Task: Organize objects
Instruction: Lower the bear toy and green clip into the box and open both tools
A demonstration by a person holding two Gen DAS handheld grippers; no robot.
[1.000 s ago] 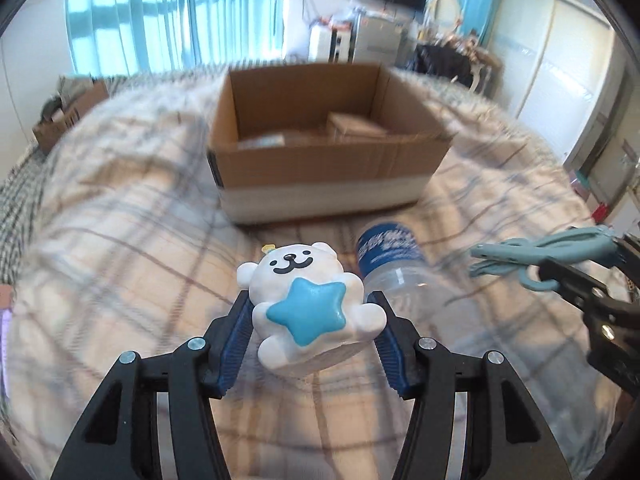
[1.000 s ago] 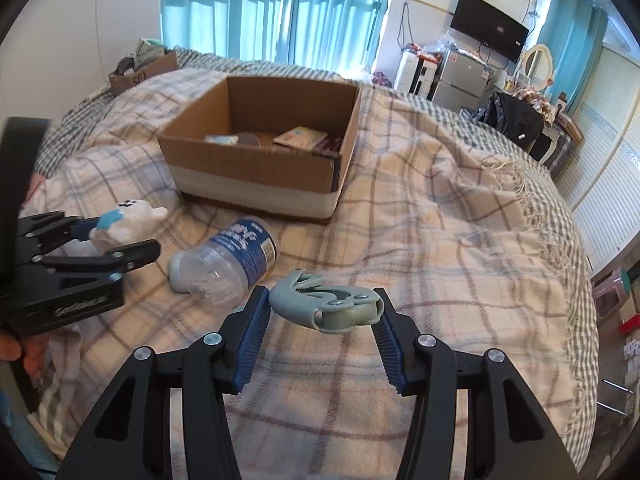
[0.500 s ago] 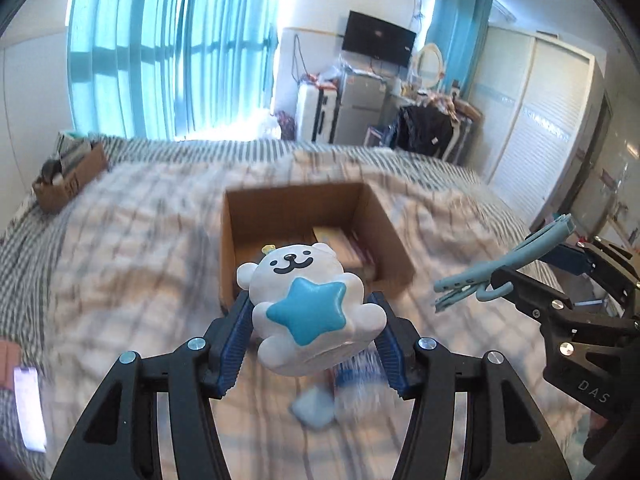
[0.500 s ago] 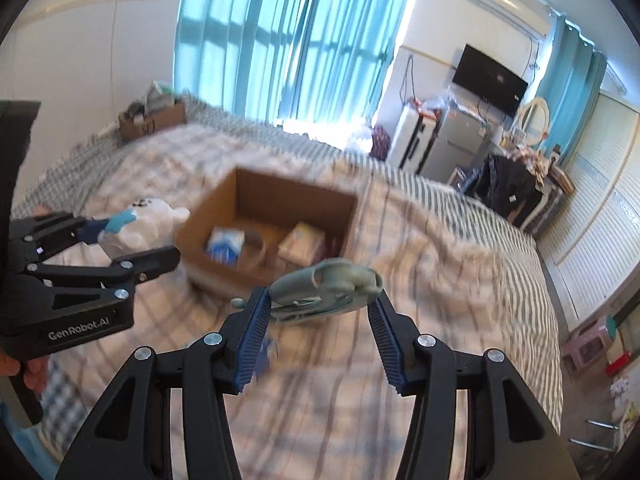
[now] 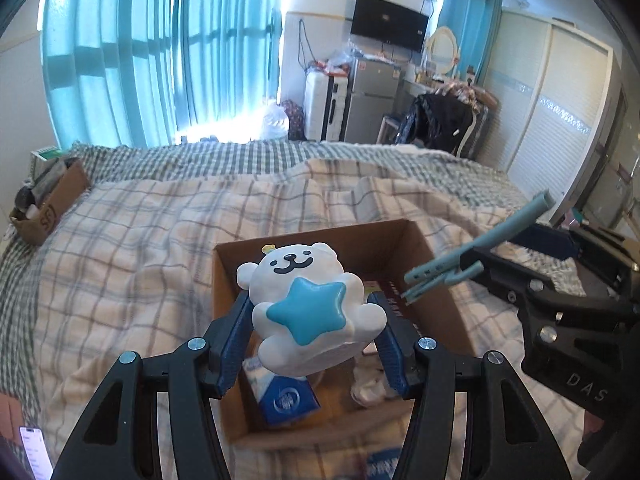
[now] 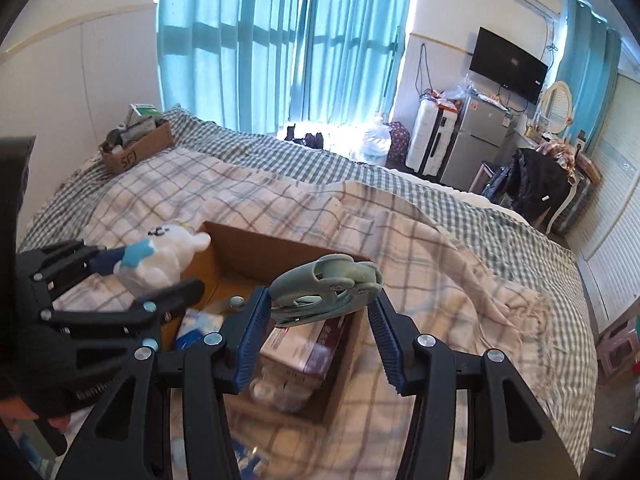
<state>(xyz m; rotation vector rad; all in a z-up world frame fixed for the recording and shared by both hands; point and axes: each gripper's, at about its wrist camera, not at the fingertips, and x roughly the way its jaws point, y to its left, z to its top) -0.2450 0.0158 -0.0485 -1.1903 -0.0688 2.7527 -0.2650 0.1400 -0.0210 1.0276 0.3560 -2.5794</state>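
While the left gripper [image 5: 316,336] clasps the bear toy [image 5: 308,308], seemingly light and smooth, by its sides at frame centre above the cardboard box [image 5: 424,248], the right gripper [image 6: 316,332] pinches a springy clip [image 6: 328,288].

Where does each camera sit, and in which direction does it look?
Left wrist: on the left tool, facing forward over the bear toy it grips, above the cardboard box; right tool at the right edge.
Right wrist: on the right tool, which grips a grey-blue clip; left tool and gloved hand at left.
Shared: box, bear, clip, bed.
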